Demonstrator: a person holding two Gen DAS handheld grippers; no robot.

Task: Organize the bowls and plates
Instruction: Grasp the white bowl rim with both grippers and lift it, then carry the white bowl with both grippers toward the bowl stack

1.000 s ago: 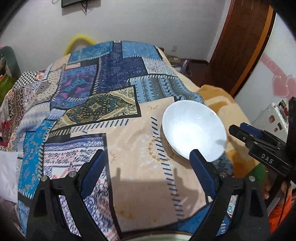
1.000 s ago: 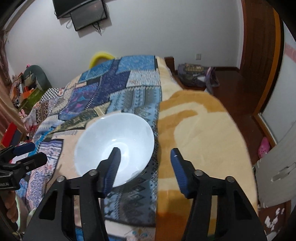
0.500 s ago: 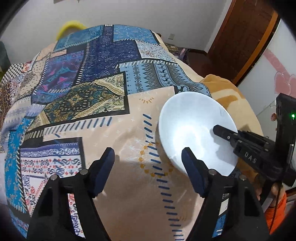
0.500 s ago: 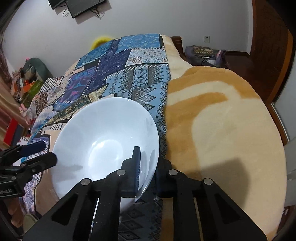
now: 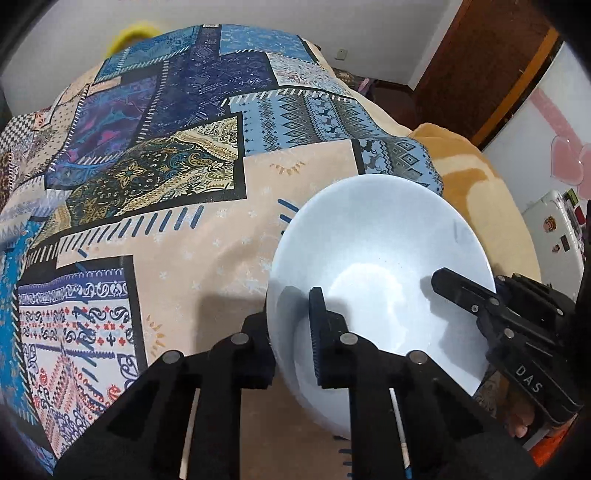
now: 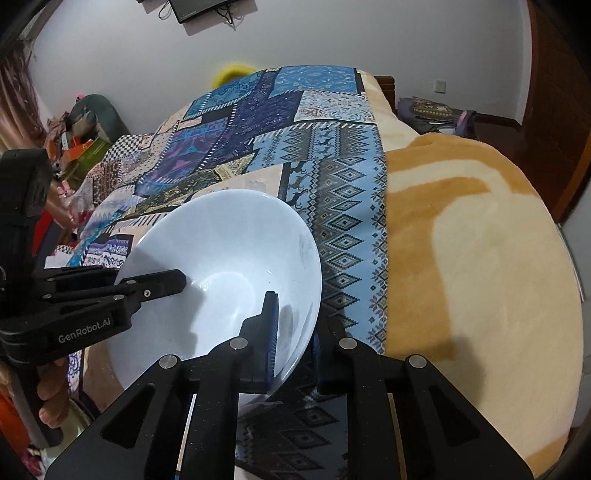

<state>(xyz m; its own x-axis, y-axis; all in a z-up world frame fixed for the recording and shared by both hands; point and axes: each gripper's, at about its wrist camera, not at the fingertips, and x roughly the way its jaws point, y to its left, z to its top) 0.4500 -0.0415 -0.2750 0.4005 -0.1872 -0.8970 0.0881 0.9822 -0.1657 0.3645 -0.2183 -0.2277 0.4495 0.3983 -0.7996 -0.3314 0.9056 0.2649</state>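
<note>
A bedroom in a home: a bed fills both views, spread with a blue patchwork-print quilt (image 5: 177,155) and a tan-and-cream plush blanket (image 6: 480,258). A wall-mounted screen (image 6: 207,7) hangs opposite, a brown wooden door (image 5: 476,62) stands right, and clutter (image 6: 77,147) piles along the bed's left edge.

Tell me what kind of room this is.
Most likely a bedroom: the white bowl sits on a bed covered by a patchwork quilt and a tan fleece blanket, with a wall-mounted screen above and a wooden door nearby.
</note>
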